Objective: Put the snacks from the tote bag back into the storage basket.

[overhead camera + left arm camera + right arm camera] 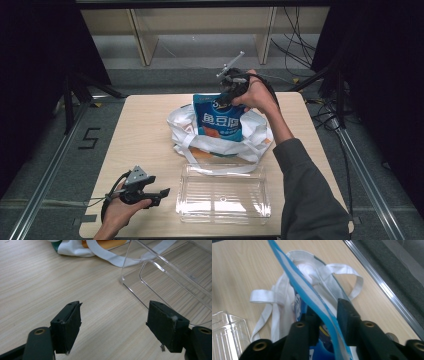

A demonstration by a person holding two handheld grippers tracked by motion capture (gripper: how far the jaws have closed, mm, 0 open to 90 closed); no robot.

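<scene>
Blue snack bag between hand-held gripper jaws

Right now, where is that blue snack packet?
In the high view the blue snack packet stands upright in the white cloth bag at mid-table, behind the clear tray, its top between the right tongs.

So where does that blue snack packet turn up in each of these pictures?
High view: the blue snack packet stands upright at centre top, rising out of the white tote bag, its top corner at the right tool.
Left gripper view: I can't make it out here.
Right gripper view: its edge runs up the middle between the jaws.
Shared landmark: the white tote bag, in all three.
</scene>
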